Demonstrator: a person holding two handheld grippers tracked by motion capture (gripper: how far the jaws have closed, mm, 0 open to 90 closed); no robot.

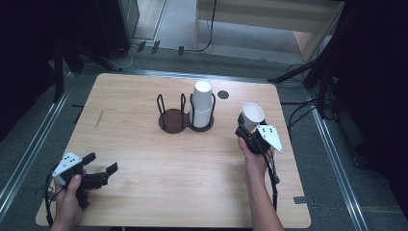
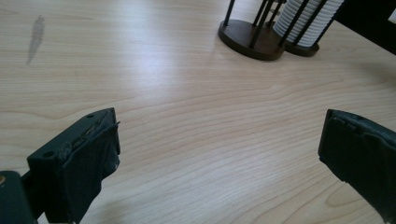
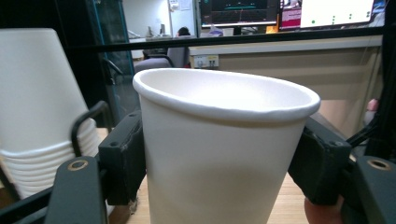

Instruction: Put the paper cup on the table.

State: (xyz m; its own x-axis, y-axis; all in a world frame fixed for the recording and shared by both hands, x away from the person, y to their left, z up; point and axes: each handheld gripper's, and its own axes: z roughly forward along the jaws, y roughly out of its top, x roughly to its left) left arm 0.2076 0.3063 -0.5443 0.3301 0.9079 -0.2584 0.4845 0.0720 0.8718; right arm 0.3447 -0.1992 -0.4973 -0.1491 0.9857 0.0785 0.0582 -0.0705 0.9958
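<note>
A single white paper cup is held mouth up, tilted slightly, above the table's right side, with my right gripper shut on its sides. A stack of upside-down white cups stands in the right ring of a dark two-ring cup holder at the table's middle back; the holder's left ring is empty. My left gripper hovers open near the front left corner, nothing between its jaws.
The light wooden table has a small dark round hole behind the holder and a faint grey mark at the left. Cables and dark stands lie on the floor beyond the table.
</note>
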